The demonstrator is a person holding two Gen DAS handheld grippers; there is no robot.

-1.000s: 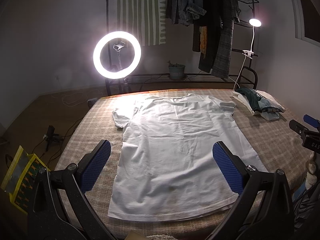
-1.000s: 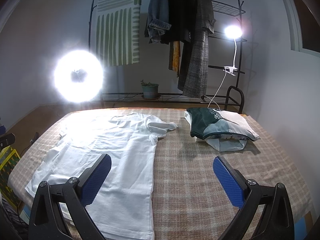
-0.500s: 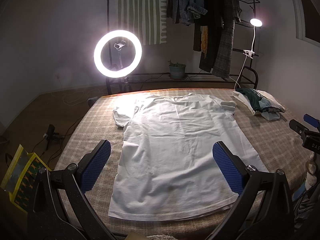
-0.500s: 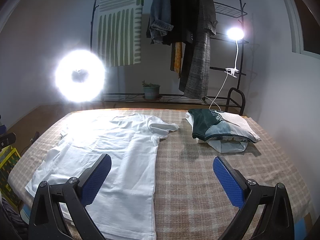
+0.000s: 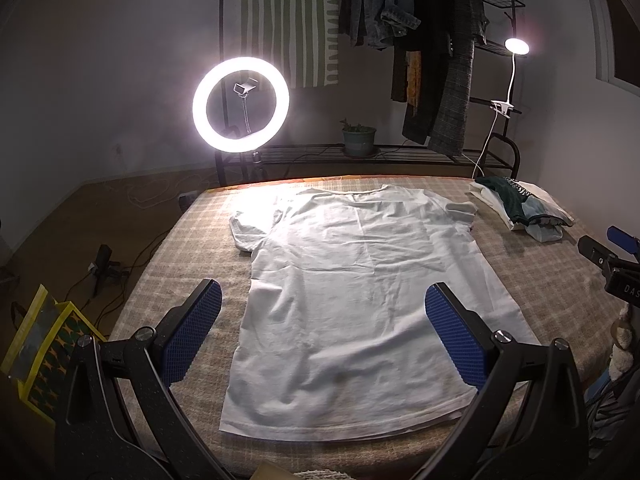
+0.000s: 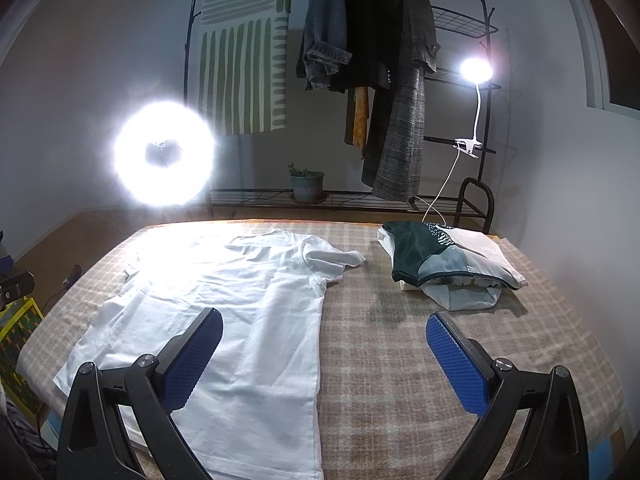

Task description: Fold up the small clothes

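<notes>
White T-shirt [image 5: 360, 292] lies spread flat, face down or up not clear, on the checked bed cover [image 6: 460, 360], collar toward the far edge by the ring light [image 5: 241, 105], hem along the near edge. Long axis runs near-to-far, straight ahead of the left gripper [image 5: 320, 336], whose view centres on the shirt body. Right gripper [image 6: 324, 356] sits off the shirt's right side seam; its left finger overlaps the cloth in view, its right finger is over bare cover. Right sleeve [image 6: 332, 258] points toward the stack of folded clothes [image 6: 448, 264] at the far right corner, just apart from it. Both grippers are spread wide, holding nothing, touching nothing, above the near edge. Judgement: no fold begun; left is better placed for the hem or left side, right for the right seam and sleeve.
</notes>
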